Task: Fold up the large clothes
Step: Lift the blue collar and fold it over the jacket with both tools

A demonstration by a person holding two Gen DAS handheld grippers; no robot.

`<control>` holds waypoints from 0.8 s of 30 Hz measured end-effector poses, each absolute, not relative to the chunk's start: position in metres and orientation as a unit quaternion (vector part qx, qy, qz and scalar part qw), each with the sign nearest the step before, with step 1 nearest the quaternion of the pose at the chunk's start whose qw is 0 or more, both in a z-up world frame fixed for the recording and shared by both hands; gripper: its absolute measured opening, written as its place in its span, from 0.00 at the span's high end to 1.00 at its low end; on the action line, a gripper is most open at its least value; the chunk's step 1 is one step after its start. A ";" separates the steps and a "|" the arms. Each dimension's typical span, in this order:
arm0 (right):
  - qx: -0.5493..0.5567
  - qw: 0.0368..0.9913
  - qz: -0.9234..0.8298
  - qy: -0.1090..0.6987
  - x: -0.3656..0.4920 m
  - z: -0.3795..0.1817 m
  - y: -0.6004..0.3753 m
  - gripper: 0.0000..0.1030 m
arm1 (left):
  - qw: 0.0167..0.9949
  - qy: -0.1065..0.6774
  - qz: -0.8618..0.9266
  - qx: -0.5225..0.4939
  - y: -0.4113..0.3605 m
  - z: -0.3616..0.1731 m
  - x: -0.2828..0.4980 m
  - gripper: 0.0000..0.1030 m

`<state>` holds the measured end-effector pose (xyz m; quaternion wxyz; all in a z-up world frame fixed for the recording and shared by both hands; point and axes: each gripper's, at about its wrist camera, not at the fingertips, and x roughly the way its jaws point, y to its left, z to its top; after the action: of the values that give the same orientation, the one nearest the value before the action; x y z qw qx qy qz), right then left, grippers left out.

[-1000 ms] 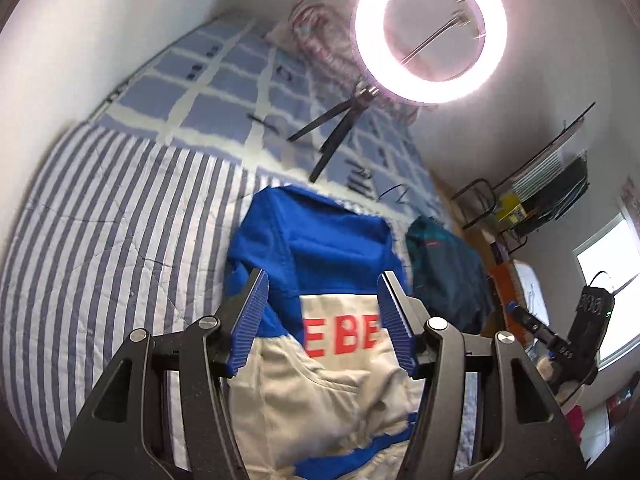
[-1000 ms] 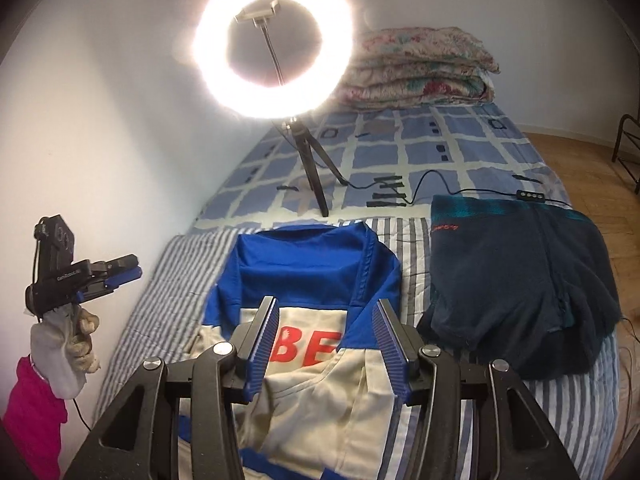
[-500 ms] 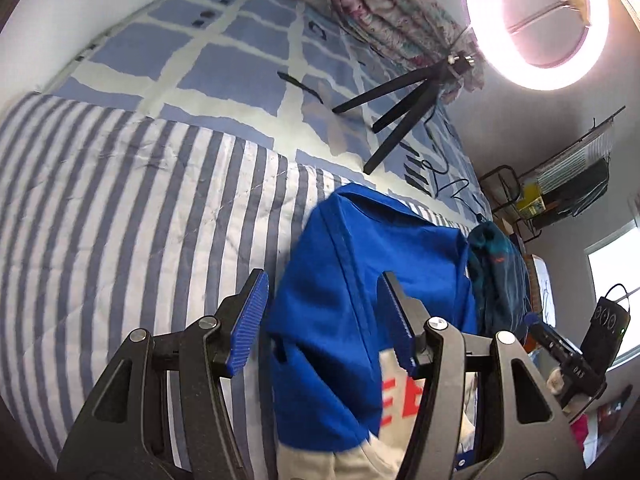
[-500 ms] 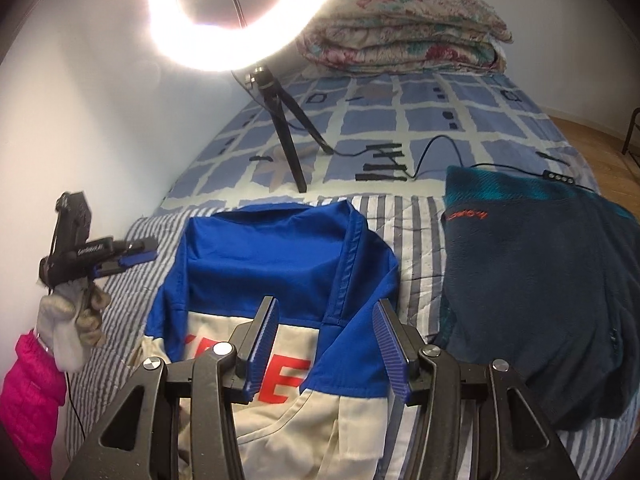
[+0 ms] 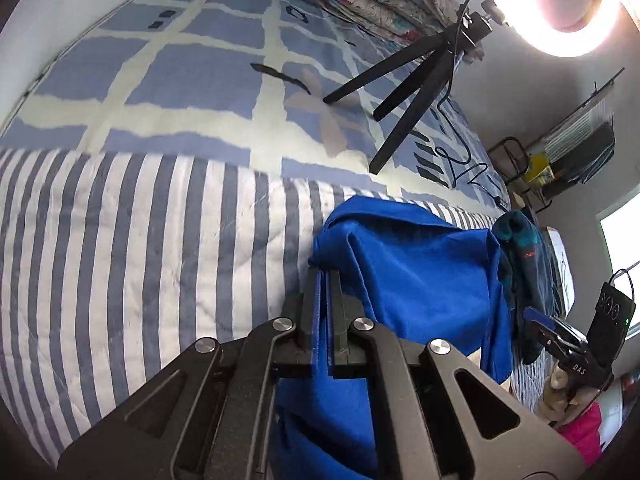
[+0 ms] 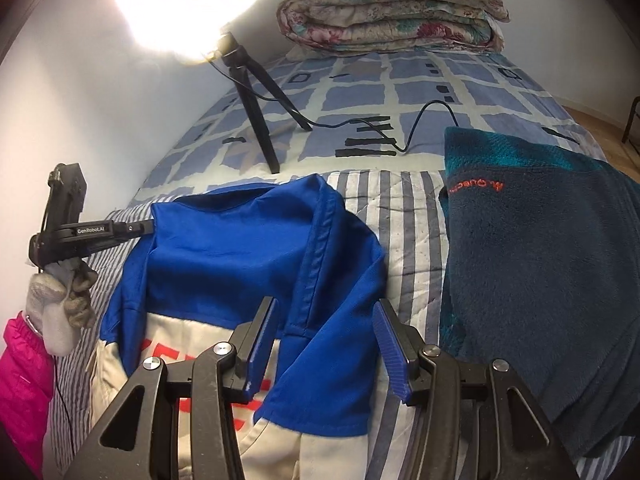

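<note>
Now the left gripper (image 5: 324, 280) has just pinched shut on the blue jacket's (image 5: 420, 276) shoulder edge, ready to fold. Opposite, the right gripper (image 6: 324, 336) hangs with jaws apart over the other shoulder, gripping nothing.

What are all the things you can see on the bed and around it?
jacket: one, blue and cream, on the striped quilt
fleece: one, dark navy, beside the jacket
ring light: one, glowing, on a black tripod
folded blanket: one, floral, at the far end
left gripper: black, jaws just closed on the jacket's blue edge
right gripper: black, jaws open over the jacket
gloved hand: pale, pink sleeve
</note>
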<state>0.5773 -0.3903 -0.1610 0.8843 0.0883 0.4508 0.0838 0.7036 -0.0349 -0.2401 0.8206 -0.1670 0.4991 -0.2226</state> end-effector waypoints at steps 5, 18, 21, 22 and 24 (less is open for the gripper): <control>0.099 0.890 0.082 0.437 0.594 -0.157 -0.392 0.46 | 0.828 0.485 -0.227 -0.163 -0.033 -0.233 0.707 1.00; 0.146 0.887 0.065 0.434 0.655 -0.176 -0.394 0.31 | 0.796 0.508 -0.243 -0.222 -0.041 -0.256 0.710 0.40; 0.150 0.884 0.063 0.437 0.663 -0.186 -0.385 0.43 | 0.805 0.513 -0.231 -0.188 -0.059 -0.264 0.707 0.75; 0.152 0.883 0.064 0.440 0.664 -0.188 -0.383 0.55 | 0.812 0.506 -0.228 -0.181 -0.063 -0.262 0.704 0.81; 0.143 0.878 0.050 0.455 0.667 -0.195 -0.375 0.80 | 0.819 0.496 -0.230 -0.174 -0.066 -0.257 0.698 0.90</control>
<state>0.6668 -0.3754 -0.1950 0.8776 0.1430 0.4548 0.0496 0.6983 -0.0657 -0.2568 0.8190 -0.1739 0.4960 -0.2302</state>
